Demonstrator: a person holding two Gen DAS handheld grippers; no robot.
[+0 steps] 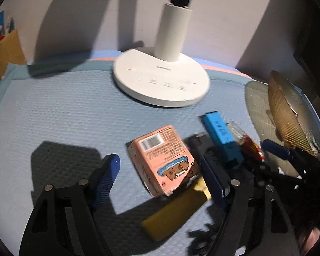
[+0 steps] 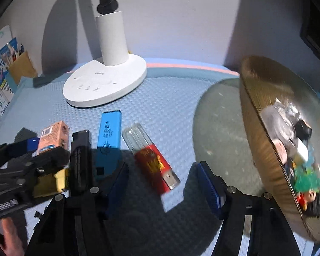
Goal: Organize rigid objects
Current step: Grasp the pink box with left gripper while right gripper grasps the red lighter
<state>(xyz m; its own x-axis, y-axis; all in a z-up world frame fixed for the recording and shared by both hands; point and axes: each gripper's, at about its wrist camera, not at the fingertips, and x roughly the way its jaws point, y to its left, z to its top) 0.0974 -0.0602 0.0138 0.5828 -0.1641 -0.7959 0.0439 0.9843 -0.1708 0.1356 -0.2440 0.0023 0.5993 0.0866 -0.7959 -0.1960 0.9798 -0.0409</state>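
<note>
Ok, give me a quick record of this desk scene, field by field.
surface: blue mat
lamp: white lamp base at back
left gripper: open around pink box
right gripper: open around red flash drive
between: blue case, black case
basket: right side, holds toys

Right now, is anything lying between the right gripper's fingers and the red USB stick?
Nothing visible does. The red USB stick lies on the blue mat just ahead of the open right gripper, with bare mat on both sides; the blue stick sits off to its left.
</note>
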